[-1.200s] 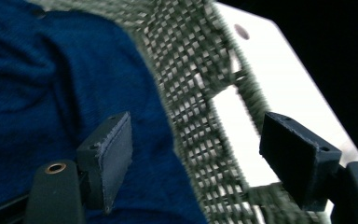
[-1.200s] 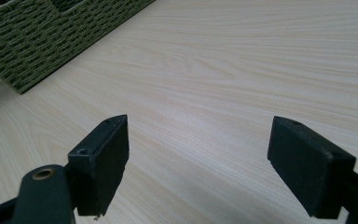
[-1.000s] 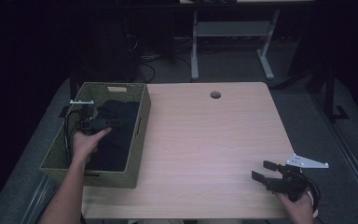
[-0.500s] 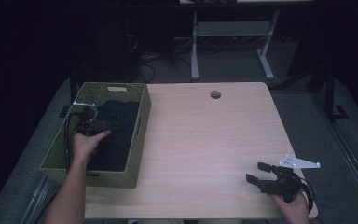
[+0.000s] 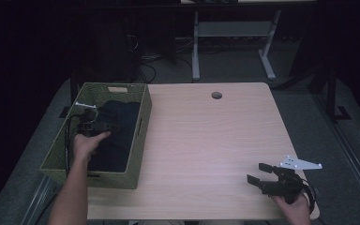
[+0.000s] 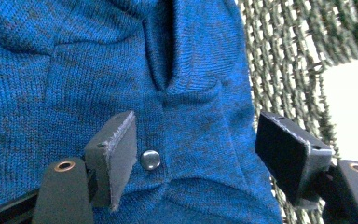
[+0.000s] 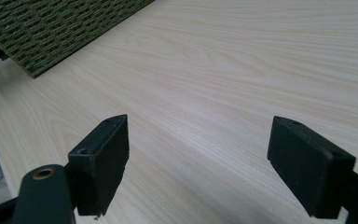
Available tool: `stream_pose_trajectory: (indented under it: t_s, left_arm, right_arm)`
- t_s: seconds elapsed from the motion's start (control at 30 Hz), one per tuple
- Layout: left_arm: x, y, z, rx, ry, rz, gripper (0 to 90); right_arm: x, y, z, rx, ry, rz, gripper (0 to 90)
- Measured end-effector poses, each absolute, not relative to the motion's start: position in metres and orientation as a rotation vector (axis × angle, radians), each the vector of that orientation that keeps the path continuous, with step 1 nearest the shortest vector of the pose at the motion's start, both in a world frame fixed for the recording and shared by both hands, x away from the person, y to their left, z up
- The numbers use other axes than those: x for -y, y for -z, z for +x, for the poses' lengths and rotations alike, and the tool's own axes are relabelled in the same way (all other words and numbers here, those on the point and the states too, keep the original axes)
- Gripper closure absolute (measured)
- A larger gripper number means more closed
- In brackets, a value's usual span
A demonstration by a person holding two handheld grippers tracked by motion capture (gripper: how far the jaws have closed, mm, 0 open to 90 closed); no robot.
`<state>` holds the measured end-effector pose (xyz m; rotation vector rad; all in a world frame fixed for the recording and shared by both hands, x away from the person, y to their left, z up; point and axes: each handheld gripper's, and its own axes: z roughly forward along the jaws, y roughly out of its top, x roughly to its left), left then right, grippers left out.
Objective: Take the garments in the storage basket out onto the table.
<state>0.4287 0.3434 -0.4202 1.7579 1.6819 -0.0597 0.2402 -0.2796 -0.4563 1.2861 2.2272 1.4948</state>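
Your left gripper (image 6: 196, 158) hangs over the blue knitted garment (image 6: 98, 70) inside the green woven basket (image 5: 61, 154) at the table's nine o'clock. Its jaws, spread after just closing slightly, straddle a fold and a metal snap button (image 6: 150, 160) without pinching. Your right gripper (image 7: 198, 163), at five o'clock, is spread above the bare light wooden table (image 7: 242, 60).

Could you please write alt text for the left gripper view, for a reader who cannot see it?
The left gripper hangs open just above a blue knitted garment, its two black jaws either side of a fold with a small metal snap button. The woven green wall of a basket rises at the right.
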Motion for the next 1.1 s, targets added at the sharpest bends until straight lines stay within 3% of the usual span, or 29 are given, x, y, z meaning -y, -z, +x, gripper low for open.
stream_pose_trajectory:
  t_s: [0.53, 0.77, 0.93, 1.1]
  left_arm:
    - [-0.343, 0.435, 0.432, -1.763, 0.081, 1.822, 27.5]
    - [-0.334, 0.436, 0.43, -1.71, -0.055, 1.979, 39.9]
    - [-0.323, 0.436, 0.428, -1.627, -0.171, 2.142, 42.2]
    - [-0.318, 0.436, 0.427, -1.609, -0.212, 2.193, 44.5]
  right_arm:
    - [0.279, 0.455, 0.239, -2.237, -1.492, 1.268, 20.6]
    - [0.277, 0.456, 0.239, -2.246, -1.487, 1.262, 20.7]
    - [0.276, 0.455, 0.238, -2.248, -1.488, 1.251, 20.8]
    - [0.276, 0.454, 0.237, -2.254, -1.484, 1.246, 20.9]
